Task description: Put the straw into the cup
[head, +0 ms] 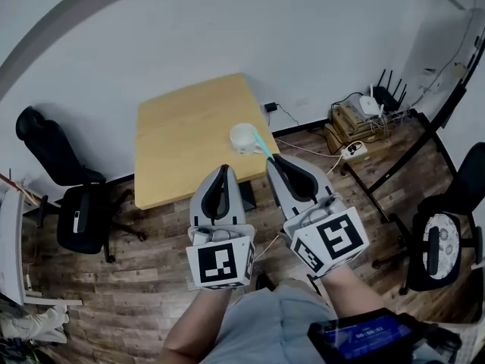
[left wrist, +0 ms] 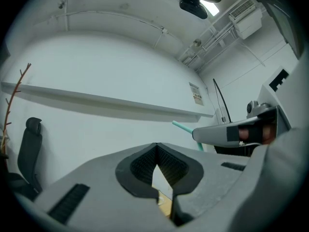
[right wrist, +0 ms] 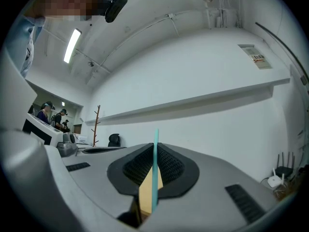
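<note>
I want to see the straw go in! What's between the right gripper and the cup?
Just the straw, held by the right gripper; see head view.

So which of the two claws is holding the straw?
The right claw, shut on the teal straw that sticks out toward the white cup; the left claw is shut with nothing in it.

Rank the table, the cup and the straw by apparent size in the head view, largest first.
1. The table, clearly largest.
2. The cup.
3. The straw, far thinner than the cup and partly hidden in the right gripper.
</note>
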The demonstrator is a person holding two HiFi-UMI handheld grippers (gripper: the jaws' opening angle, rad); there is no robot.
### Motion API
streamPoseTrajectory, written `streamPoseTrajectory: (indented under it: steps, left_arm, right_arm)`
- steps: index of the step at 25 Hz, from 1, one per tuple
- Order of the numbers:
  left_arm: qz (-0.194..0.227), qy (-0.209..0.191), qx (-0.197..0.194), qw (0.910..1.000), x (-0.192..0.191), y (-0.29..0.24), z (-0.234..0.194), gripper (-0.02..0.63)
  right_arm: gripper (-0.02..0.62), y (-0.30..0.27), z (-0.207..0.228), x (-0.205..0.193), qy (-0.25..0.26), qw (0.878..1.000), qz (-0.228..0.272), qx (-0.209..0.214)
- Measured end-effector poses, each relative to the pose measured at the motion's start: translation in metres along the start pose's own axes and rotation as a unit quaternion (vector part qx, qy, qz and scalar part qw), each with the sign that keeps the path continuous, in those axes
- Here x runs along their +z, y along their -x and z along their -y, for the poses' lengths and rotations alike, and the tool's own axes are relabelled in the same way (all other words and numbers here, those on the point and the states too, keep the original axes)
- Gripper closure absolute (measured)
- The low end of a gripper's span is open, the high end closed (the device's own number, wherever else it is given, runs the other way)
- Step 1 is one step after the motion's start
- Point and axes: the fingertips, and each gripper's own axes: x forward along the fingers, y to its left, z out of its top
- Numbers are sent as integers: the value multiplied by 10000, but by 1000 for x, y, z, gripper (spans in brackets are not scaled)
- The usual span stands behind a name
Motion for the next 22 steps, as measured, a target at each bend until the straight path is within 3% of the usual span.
streamPoseTrajectory:
  steps: [5,11,22]
  left_arm:
    - [-55,7,-57,10000,-5,-14,0,607]
    - [-456,29,-71,9989,-40,-48,5,607]
    - [-1011,-61,205,9946,-84,-153,12,607]
  right_arm:
    - [575,-9,15,4,-8,10000,54,-76]
    - [575,-28,47,-22,-204,9996,-145,-89]
    - [575,-91,128,-68,-697,9959,-447,353]
